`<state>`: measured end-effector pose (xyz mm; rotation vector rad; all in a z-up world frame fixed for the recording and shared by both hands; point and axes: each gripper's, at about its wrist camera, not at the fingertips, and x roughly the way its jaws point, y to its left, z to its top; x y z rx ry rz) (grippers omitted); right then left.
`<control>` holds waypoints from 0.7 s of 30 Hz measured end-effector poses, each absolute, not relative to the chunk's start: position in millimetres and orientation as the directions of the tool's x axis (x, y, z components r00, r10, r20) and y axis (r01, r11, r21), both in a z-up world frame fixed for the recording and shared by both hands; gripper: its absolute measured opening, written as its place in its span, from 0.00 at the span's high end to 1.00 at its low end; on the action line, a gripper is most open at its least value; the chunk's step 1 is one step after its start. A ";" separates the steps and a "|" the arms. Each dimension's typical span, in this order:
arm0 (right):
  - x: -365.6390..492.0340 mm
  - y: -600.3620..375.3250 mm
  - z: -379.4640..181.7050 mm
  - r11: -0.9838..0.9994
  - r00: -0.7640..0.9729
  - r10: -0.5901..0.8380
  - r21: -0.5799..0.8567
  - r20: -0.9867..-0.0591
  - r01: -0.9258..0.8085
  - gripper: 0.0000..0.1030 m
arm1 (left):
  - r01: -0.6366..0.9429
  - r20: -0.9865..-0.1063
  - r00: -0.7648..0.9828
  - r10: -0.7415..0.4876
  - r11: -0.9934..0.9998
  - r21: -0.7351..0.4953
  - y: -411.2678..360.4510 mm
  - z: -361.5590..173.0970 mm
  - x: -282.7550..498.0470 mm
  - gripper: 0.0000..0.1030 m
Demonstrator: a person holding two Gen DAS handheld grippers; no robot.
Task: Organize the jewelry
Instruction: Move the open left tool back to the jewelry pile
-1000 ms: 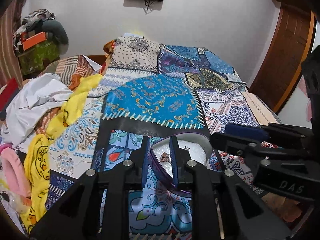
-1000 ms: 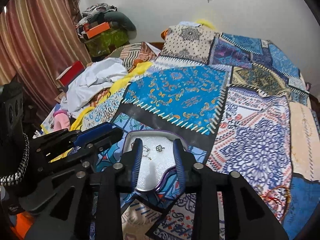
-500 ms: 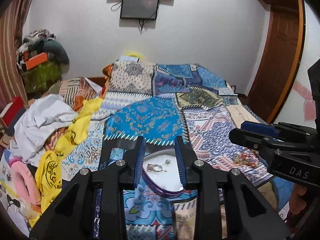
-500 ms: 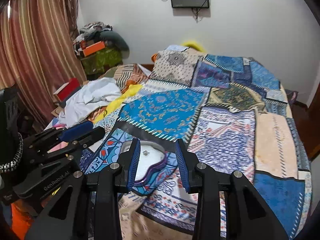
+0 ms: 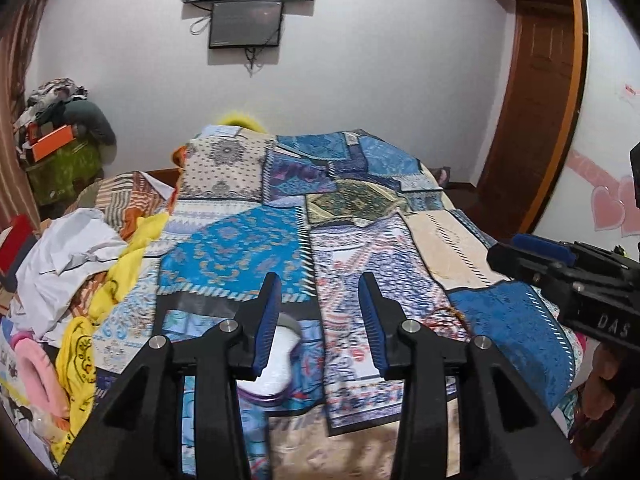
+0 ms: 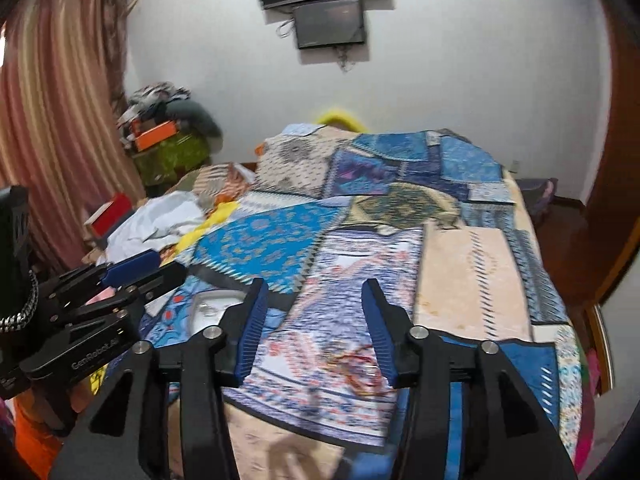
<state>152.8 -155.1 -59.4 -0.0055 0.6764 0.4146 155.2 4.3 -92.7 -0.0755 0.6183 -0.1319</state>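
Note:
A white jewelry tray with a purple rim (image 5: 276,364) lies on the patterned bedspread (image 5: 360,248), partly hidden behind my left gripper's left finger. In the right wrist view the tray (image 6: 212,312) holds small pieces of jewelry. Loose jewelry, red and gold (image 6: 360,368), lies on the bedspread between my right gripper's fingers; it also shows in the left wrist view (image 5: 448,314). My left gripper (image 5: 318,320) is open and empty, raised above the bed. My right gripper (image 6: 314,328) is open and empty, also raised.
A pile of white and yellow clothes (image 5: 80,256) lies at the bed's left side. Boxes and bags (image 5: 60,148) are stacked in the left corner. A wooden door (image 5: 536,100) stands at the right. Screens (image 5: 248,20) hang on the far wall.
Both grippers have pulled back and up from the tray and opened wider. The views have swung right, so the tray now sits left of each gripper.

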 end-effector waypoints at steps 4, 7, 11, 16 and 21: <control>159.2 -182.3 -63.9 0.937 0.710 0.339 0.149 -0.617 -0.317 0.56 | 0.136 -0.595 0.784 -0.175 0.985 -0.110 -17.1 -100.0 165.6 0.62; 163.1 -202.1 -70.3 0.952 0.717 0.299 0.145 -0.630 -0.270 0.56 | 0.165 -0.619 0.760 -0.196 0.980 -0.108 -33.2 -109.7 175.2 0.62; 167.0 -223.3 -81.3 0.963 0.708 0.265 0.145 -0.654 -0.226 0.56 | 0.185 -0.656 0.724 -0.212 0.976 -0.112 -46.8 -127.9 186.8 0.62; 172.6 -238.2 -102.5 0.971 0.679 0.237 0.141 -0.695 -0.195 0.56 | 0.196 -0.726 0.649 -0.226 0.972 -0.127 -56.7 -158.5 198.2 0.62; 176.9 -243.3 -123.4 0.970 0.637 0.237 0.149 -0.734 -0.190 0.56 | 0.245 -0.765 0.590 -0.258 0.960 -0.135 -68.9 -178.8 196.5 0.62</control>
